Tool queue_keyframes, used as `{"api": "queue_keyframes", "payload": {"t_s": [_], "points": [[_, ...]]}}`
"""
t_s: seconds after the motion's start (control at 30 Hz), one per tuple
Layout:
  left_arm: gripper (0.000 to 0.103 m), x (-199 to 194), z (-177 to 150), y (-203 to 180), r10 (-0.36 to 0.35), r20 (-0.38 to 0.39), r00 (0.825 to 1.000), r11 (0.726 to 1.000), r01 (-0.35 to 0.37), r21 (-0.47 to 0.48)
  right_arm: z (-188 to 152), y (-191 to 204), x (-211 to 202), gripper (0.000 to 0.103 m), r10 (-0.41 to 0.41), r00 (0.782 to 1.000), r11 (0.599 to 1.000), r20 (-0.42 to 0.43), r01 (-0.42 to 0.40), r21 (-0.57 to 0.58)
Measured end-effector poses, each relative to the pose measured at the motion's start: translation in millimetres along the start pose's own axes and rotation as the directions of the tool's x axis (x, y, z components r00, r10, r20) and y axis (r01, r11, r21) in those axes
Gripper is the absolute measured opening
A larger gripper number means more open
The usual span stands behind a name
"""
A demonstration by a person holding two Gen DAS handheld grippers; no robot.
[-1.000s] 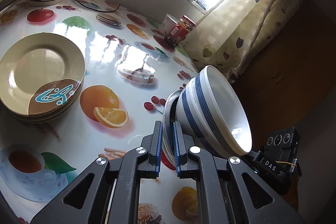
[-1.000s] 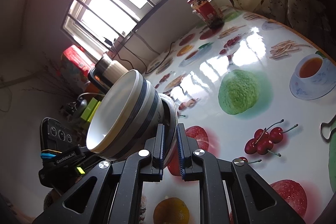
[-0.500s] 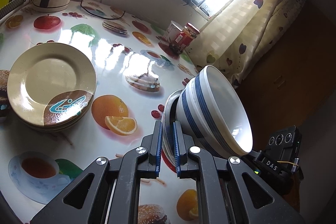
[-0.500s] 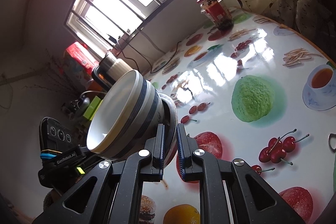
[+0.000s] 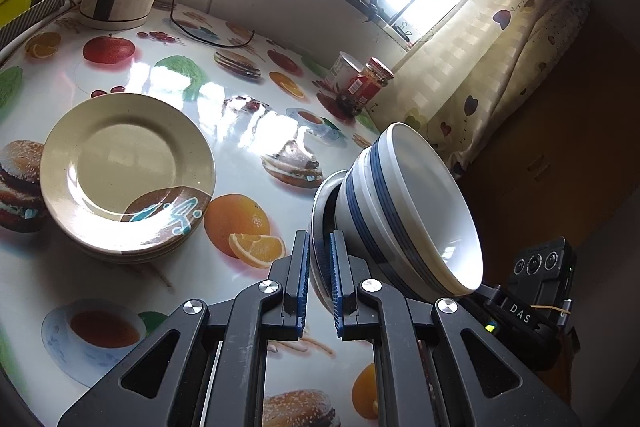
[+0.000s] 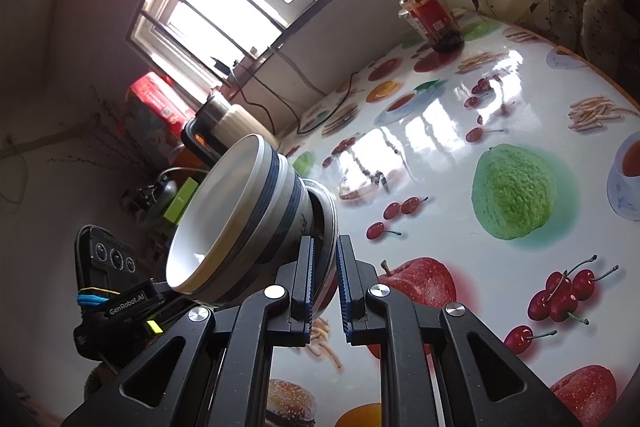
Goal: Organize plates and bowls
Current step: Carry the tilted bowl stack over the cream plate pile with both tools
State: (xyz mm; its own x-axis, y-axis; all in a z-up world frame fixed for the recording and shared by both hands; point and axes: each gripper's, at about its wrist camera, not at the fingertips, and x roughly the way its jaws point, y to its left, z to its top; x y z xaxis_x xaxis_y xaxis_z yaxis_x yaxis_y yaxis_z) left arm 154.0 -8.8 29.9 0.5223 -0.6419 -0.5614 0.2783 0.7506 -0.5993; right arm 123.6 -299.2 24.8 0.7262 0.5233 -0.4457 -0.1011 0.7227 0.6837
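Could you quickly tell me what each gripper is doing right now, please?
Left gripper: shut on the rim of the grey plate carrying the blue-striped bowls.
Right gripper: shut on the same plate's opposite rim.

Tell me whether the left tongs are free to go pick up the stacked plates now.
Probably not: the left tongs are shut on the plate carrying the striped bowls, though the stacked plates lie unobstructed.

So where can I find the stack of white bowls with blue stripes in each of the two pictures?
Left wrist view: the stack of white bowls with blue stripes is right of centre, tilted, its opening facing lower right.
Right wrist view: the same stack is left of centre, its opening facing lower left.
Shared landmark: the red-lidded glass jar near the curtain.
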Motion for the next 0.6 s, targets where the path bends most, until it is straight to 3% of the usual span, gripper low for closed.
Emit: {"api": "queue_keyframes", "payload": {"t_s": [0.6], "points": [[0.009, -19.9, 8.6, 26.0, 0.032, 0.042, 0.999, 0.999, -0.03, -0.041, 7.4, 25.9, 32.0, 0.013, 0.03, 0.999, 0.999, -0.041, -0.032, -0.037]]}}
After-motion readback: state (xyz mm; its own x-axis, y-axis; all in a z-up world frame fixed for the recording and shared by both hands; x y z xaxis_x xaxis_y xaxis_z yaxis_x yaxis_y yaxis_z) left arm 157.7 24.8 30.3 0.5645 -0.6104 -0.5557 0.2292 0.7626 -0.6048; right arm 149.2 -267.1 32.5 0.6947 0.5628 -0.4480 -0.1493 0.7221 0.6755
